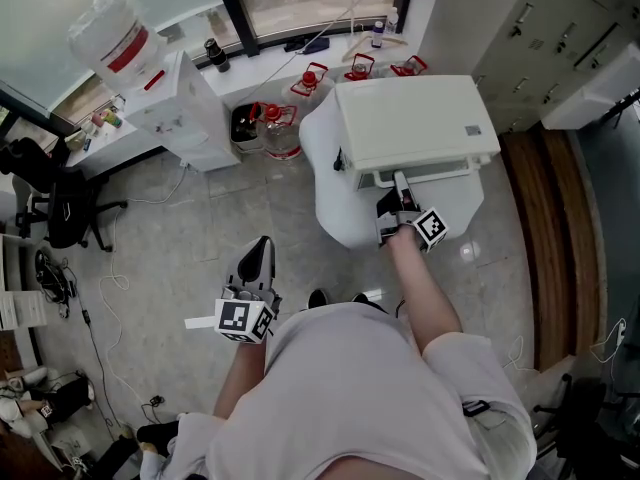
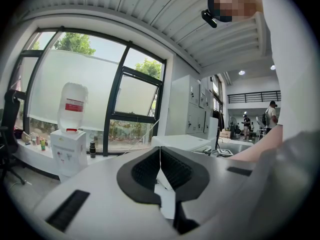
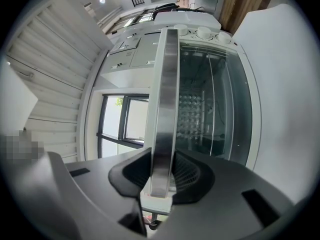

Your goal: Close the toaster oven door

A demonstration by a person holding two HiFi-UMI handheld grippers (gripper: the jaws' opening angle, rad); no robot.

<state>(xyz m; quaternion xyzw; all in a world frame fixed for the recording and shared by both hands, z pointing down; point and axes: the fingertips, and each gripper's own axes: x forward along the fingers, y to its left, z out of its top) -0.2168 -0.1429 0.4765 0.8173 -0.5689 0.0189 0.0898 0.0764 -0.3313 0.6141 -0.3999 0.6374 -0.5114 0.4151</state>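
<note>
The white box-shaped toaster oven (image 1: 410, 123) stands on a white round table (image 1: 330, 203) directly in front of the person, with its front facing them. Its glass door (image 3: 220, 104) carries a brushed-metal bar handle (image 3: 164, 109) along one edge. The right gripper (image 3: 162, 179) is clamped on this handle, with the bar filling the gap between the two black ribbed pads. In the right gripper view the picture is rolled, so the handle runs up the frame. Wire racks show dimly through the glass. Two pale knobs sit at the top edge, too small to read. From the head view only the oven's flat top and a narrow white lip at its front are visible. The right gripper (image 1: 400, 206) and the bare forearm (image 1: 425, 283) cover the handle there. It cannot be determined from either view whether the door is flush with the oven body or slightly ajar. The left gripper (image 1: 262, 246) is held well apart from the oven, over the tiled floor, and its jaws meet with nothing between them (image 2: 160, 159). Further out, a white water dispenser (image 1: 165, 108) with an upturned bottle stands by the window. Grey lockers (image 1: 560, 28) are cut off at the frame's upper right. A black office chair (image 1: 60, 208) sits at the left edge.
</note>
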